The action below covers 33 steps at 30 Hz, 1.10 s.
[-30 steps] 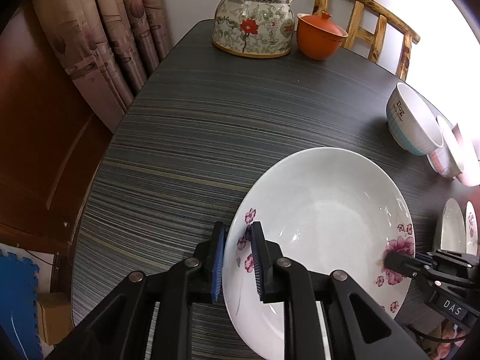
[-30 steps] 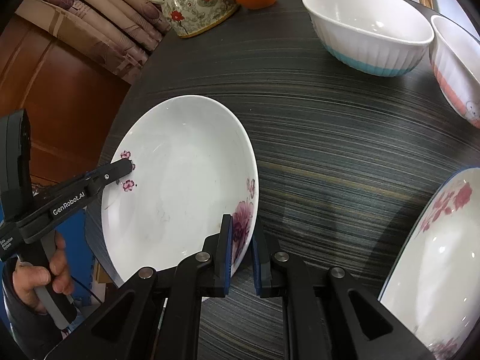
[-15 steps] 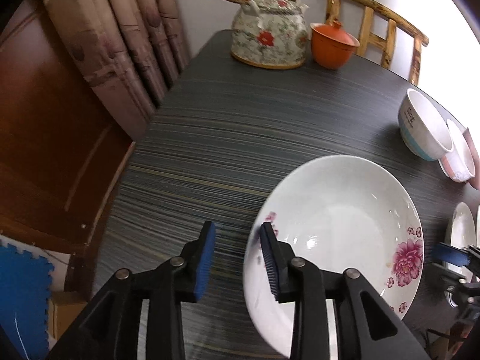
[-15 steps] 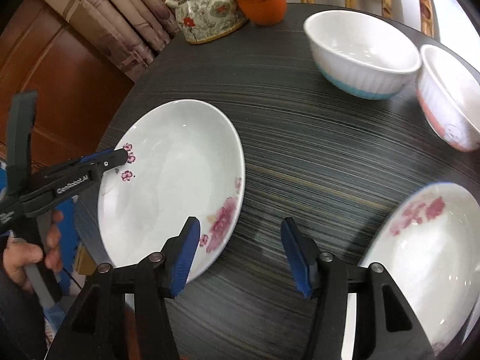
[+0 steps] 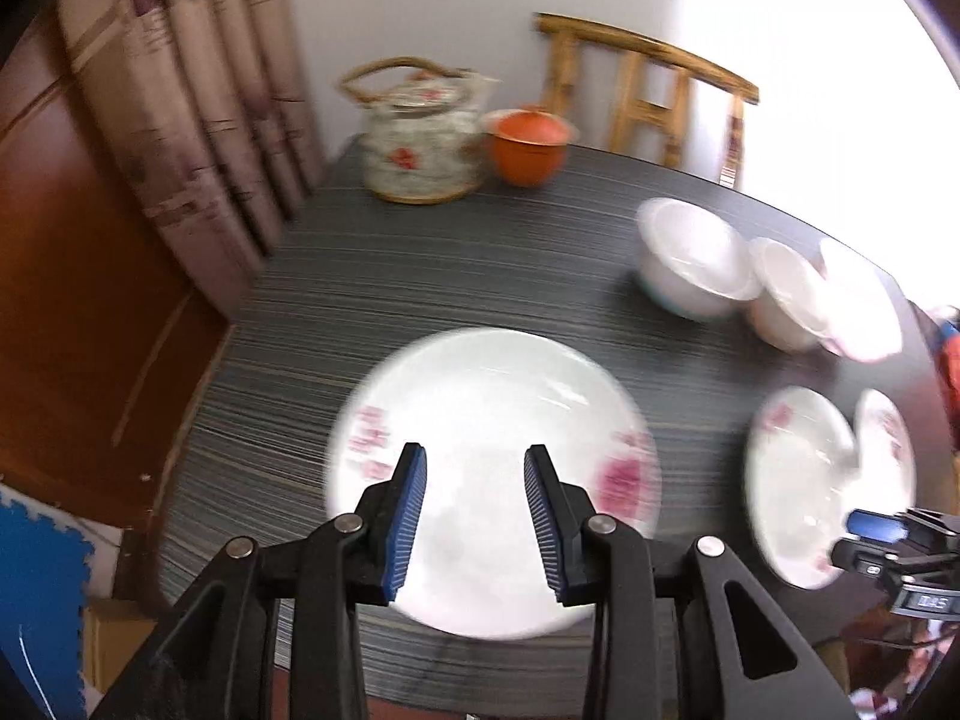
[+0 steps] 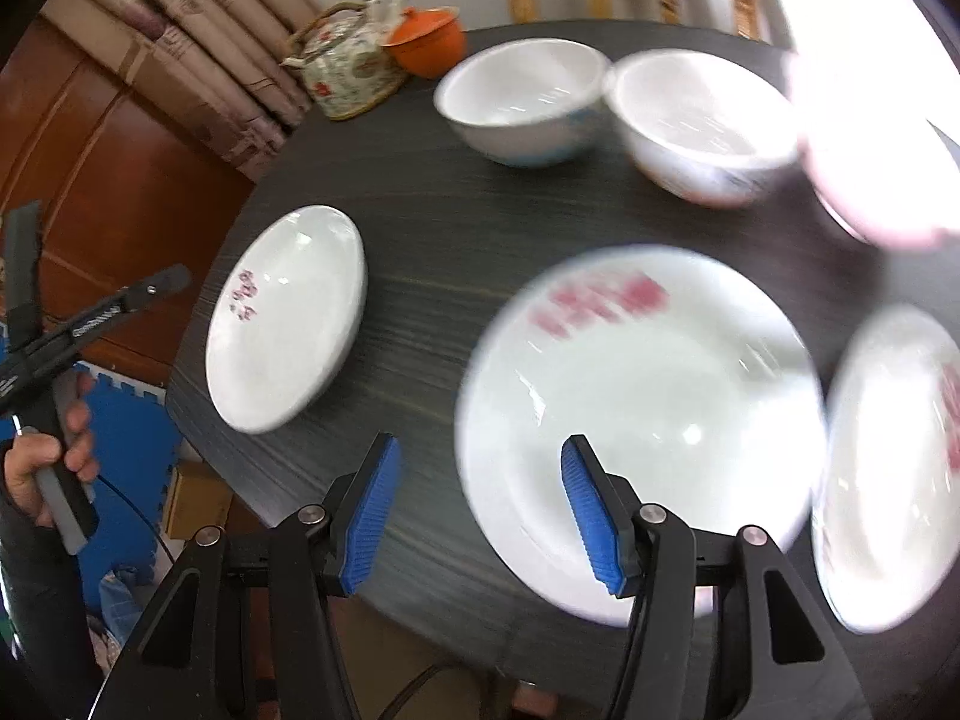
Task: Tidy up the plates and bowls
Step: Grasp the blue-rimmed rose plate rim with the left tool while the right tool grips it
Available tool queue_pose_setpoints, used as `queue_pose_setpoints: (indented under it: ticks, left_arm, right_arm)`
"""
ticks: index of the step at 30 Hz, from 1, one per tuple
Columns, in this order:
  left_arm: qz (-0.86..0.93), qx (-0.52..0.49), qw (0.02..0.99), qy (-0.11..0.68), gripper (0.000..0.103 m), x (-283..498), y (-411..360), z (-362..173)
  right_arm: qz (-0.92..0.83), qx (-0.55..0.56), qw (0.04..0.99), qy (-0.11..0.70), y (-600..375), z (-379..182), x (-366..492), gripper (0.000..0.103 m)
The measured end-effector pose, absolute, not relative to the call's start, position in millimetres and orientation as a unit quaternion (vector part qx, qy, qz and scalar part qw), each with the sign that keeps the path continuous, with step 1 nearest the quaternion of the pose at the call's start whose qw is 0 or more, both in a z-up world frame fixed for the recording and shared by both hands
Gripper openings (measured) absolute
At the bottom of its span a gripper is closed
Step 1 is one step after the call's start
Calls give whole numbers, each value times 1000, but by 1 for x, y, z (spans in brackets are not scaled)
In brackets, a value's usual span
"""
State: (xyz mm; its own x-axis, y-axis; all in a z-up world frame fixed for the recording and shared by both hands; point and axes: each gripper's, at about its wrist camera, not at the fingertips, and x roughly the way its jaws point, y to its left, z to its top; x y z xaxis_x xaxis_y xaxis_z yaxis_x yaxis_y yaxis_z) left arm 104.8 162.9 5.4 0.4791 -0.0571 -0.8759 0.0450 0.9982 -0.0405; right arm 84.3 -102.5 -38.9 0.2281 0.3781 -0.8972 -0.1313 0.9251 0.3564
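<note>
Left of the middle floral plate [image 6: 636, 420], another floral plate [image 6: 288, 318] lies flat by itself, ready to stack on. Both the left gripper [image 5: 474, 516] and right gripper [image 6: 480, 510] hover open, empty. Beyond the middle plate, three bowls [image 6: 522, 102] wait grouped.

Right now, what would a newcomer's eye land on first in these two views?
Three white plates with pink flowers on the dark striped table: one at its left edge, a second beyond the open right gripper, a third far right. Three white bowls line up behind them.
</note>
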Motion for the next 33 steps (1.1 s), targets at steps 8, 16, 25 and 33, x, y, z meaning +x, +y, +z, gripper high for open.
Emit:
queue_pose_setpoints:
  ticks: [8,16,25,33]
  left_arm:
    - [-92,-6,846,525,34,90,80,-7]
    - [-104,-8,839,535,34,96,42,-29]
    - [-100,-40,823,558,34,113,38,-58]
    - [-108,-40,815,568,34,124,24,-75]
  right_arm:
    - [123,129,774,608,-163,-45,43,54]
    - [97,169,764,616,-194,-71,30,49]
    - [87,195,760,614,-200,-93,47,34]
    - [78,185,768,608,-205,-97,71,28]
